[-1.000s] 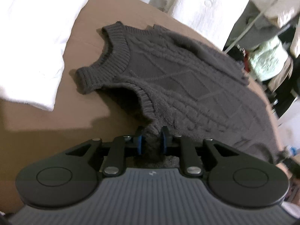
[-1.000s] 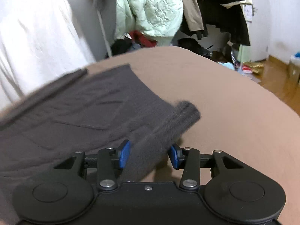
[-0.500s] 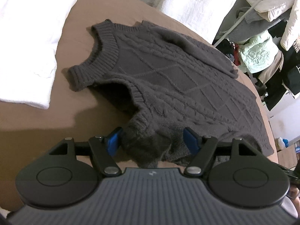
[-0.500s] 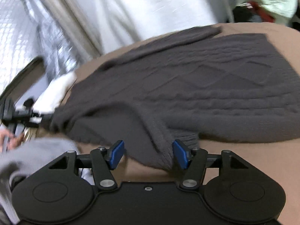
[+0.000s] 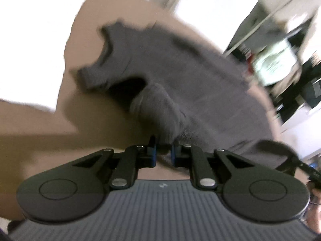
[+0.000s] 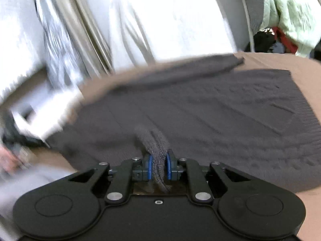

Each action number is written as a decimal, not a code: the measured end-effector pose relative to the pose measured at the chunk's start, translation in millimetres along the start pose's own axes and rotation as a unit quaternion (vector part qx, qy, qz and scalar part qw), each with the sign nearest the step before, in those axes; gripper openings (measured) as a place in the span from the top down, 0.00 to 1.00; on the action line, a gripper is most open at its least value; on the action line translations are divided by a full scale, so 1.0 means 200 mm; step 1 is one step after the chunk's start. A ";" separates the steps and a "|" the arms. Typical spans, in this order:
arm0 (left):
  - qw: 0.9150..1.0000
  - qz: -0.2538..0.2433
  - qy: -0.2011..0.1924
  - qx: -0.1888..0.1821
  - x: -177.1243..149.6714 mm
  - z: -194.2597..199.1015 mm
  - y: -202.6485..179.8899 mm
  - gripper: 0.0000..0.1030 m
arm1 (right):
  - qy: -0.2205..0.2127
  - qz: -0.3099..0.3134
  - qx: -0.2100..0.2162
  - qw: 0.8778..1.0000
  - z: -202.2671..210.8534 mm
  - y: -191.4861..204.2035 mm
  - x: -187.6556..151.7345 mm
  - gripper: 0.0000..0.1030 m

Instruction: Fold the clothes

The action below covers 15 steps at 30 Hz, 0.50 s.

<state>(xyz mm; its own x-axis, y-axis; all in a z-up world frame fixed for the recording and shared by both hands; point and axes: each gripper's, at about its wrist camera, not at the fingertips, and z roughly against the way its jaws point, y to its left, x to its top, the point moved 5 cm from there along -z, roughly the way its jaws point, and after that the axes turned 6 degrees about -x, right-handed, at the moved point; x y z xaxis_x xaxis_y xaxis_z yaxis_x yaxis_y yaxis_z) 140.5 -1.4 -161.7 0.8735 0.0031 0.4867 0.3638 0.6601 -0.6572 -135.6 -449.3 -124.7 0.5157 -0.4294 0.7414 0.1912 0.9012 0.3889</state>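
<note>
— Brown cloth is seen across the whole work surface (image 5: 40, 124); what is laid on it?

— At the far left a white folded textile (image 5: 34, 40) is laid on the brown, blurred and overexposed. Just right of it the dark grey knitted vest (image 5: 180, 76) is spread flat, neck opening toward the white textile, hem toward the right side of the room.

— How are the grippers set?

— The left gripper (image 5: 163, 152) is closed down on a raised bunch of the vest's near edge by the armhole; the knit is pinched between the blue pads. In the other view the right gripper (image 6: 158, 166) is likewise being clenched on a ribbed fold of the vest (image 6: 220, 108), and the wool is squeezed between its pads.

— And behind the surface?

— White curtains (image 6: 160, 20) are hung along the back. Further right a pale green garment (image 6: 289, 10) is draped over a cluttered rack, with something red beneath it.
</note>
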 end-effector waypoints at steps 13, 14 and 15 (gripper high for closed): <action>0.999 0.034 -0.009 0.038 0.02 0.02 0.06 0.95 | -0.029 -0.015 -0.140 0.990 0.05 -0.27 0.41 0.84; 0.999 0.031 0.003 0.040 0.01 -0.01 0.06 0.95 | -0.015 -0.011 -0.174 0.985 -0.03 -0.32 0.39 0.84; 0.999 0.028 0.015 0.041 -0.01 -0.05 0.05 0.92 | -0.001 -0.003 -0.201 0.980 -0.10 -0.36 0.38 0.84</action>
<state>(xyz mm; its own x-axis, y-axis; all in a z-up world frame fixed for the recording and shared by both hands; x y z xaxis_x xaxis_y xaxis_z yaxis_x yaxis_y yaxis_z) 146.0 -1.8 -174.1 0.9017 0.0205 0.4318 0.2871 0.7184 -0.6336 -93.6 -545.6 -108.2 0.5128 -0.4345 0.7405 0.5073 0.8492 0.1469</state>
